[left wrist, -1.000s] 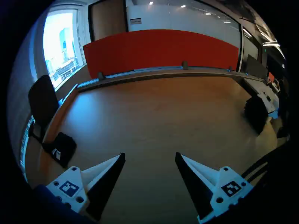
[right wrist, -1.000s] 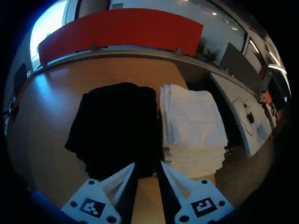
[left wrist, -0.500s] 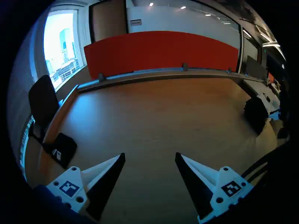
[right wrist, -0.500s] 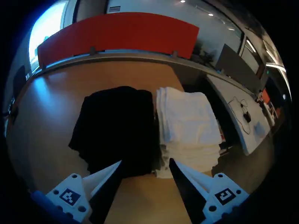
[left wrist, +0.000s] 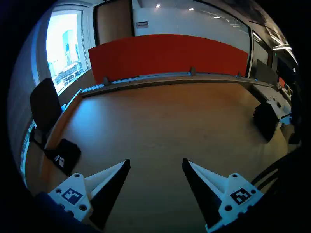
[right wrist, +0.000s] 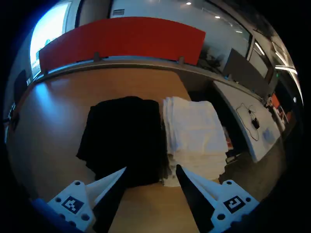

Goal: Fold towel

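1. Right gripper view: my right gripper (right wrist: 151,175) has its fingers (right wrist: 110,186) spread apart with nothing between them. The tips sit at the near edge of the towels.
2. The black towel pile (right wrist: 124,134) lies on the wooden surface (right wrist: 50,116) straight ahead of me. My left fingertip overlaps its near edge, though I cannot tell whether it touches the cloth.
3. The white towel stack (right wrist: 194,132) stands against the right side of the black pile. It is squared up and many layers deep, and my right fingertip is at its near left corner.
4. The white stack sits close to the right edge of the surface. Past that edge there is a dark gap, then a grey desk (right wrist: 245,128) carrying a cable and a small dark device.
5. The far edge is closed off by a rail and a red divider (right wrist: 120,37). To the left of the black pile runs a wide stretch of bare wood.
6. In the left gripper view, my left gripper (left wrist: 155,165) hovers over open wood, fingers wide apart and holding nothing.
7. A dark heap (left wrist: 266,118) sits far off by the right edge, too small to make out.
8. Beyond the left edge stand a black chair (left wrist: 44,103) and, lower down, a black item with a white tag (left wrist: 64,155). A bright window (left wrist: 64,50) lies behind them.
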Available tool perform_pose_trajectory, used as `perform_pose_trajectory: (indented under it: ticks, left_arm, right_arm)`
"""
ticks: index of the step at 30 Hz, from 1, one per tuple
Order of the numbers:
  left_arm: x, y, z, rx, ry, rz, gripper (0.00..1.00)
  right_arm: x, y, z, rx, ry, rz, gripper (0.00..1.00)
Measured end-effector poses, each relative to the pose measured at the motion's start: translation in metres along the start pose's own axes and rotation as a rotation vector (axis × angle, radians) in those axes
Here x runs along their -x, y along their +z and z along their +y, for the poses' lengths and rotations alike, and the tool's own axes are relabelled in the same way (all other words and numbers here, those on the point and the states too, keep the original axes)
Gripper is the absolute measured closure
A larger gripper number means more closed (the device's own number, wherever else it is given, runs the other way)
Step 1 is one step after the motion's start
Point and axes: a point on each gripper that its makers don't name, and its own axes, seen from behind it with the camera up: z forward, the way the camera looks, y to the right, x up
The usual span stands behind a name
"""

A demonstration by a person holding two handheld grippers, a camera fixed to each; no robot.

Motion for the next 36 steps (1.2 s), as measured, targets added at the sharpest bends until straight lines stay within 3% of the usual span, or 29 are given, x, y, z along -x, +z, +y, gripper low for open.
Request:
perform_pose_trajectory:
  ticks: [11, 24, 36]
  left_arm:
    - [-0.006, -0.001, -0.003, -0.002, -0.01, 0.014, 0.0]
    - [-0.013, -0.001, -0.003, -0.007, -0.024, 0.03, 0.0]
    - [-0.019, 0.0, -0.002, -0.006, -0.017, 0.042, 0.0]
  right_arm:
    - [-0.035, -0.018, -0.007, 0.012, 0.04, 0.126, 0.12]
    - [-0.099, -0.049, -0.005, 0.067, 0.1, 0.414, 0.12]
    - [-0.128, -0.063, -0.014, 0.071, 0.11, 0.498, 0.12]
